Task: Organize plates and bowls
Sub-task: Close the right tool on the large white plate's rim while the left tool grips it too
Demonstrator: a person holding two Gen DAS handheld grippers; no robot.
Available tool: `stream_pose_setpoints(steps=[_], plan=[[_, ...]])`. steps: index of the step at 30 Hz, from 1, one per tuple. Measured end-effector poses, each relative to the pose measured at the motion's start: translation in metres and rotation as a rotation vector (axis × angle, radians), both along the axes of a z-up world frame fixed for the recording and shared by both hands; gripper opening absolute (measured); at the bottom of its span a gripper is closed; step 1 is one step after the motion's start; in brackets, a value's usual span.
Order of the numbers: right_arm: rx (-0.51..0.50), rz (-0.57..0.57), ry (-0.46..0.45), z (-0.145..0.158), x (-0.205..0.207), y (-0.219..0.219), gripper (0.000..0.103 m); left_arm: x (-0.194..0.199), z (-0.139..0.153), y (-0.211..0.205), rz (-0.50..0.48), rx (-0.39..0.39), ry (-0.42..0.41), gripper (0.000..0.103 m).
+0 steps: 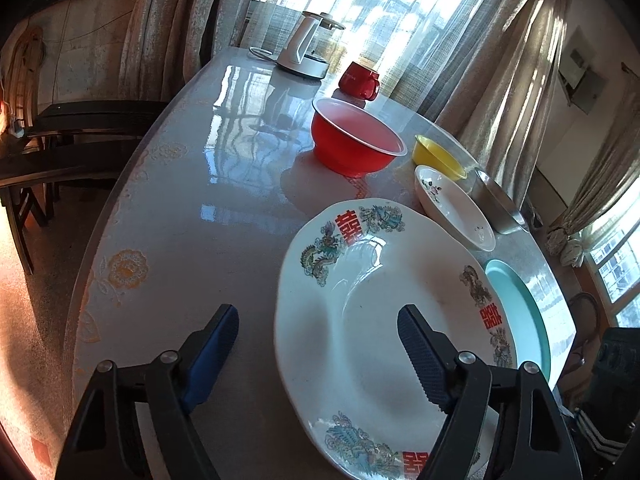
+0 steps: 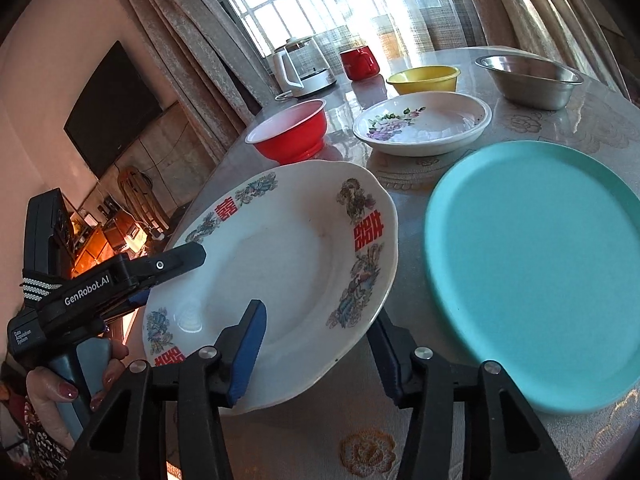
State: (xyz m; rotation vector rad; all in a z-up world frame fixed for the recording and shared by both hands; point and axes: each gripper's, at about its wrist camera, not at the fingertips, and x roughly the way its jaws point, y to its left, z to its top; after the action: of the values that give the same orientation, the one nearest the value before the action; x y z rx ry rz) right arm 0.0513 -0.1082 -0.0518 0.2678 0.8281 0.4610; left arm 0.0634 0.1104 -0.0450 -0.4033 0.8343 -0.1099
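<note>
While both tongs are working on the same dish, the relation that matters is how its rim is running through each pair of jaws. The big white plate (image 1: 380, 320) with the red characters is sitting at the near edge of the tabletop (image 1: 200, 220), just beside the teal plate (image 2: 532, 264), which is lying on its right.

The left tongs (image 1: 316, 316) are coming at it from its left side. One finger is hanging over the plate's well and the other is standing outside the rim. Seen from the right wrist, they are bracketing that rim from above and below with clear room to spare, so these jaws are standing apart and gripping nothing.

The right tongs (image 2: 318, 314) are meeting the near rim. The left pad is showing in front of the plate's face, while the right finger is disappearing behind the plate's edge. The rim is therefore crossing slantwise between the jaws, but I cannot tell whether the pads are pressing on it.

Judging by this, neither hand is nearer. Both are sitting at the rim, on opposite ends of the plate's width, so a two-handed lift is looking likely, and it is depending on each pair biting the rim squarely.
</note>
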Motion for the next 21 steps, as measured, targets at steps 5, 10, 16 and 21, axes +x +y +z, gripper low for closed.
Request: stream_pose_setpoints(steps=[5,10,16,21], plan=[[-0.002,-0.005,-0.004,0.000,0.010,0.005,0.047,0.002,-0.001,-0.006,-0.017,0.056,-0.011,0.061],[-0.022,-0.015,-0.016,0.000,0.015,0.008,0.047,0.004,-0.002,-0.014,-0.028,0.131,-0.029,0.050],[-0.084,-0.047,-0.042,-0.001,0.017,0.006,0.032,0.005,-0.004,-0.015,-0.021,0.159,-0.038,0.040],[-0.126,-0.041,-0.079,-0.002,0.015,0.007,0.028,0.005,-0.005,-0.013,-0.008,0.157,-0.041,0.034]])
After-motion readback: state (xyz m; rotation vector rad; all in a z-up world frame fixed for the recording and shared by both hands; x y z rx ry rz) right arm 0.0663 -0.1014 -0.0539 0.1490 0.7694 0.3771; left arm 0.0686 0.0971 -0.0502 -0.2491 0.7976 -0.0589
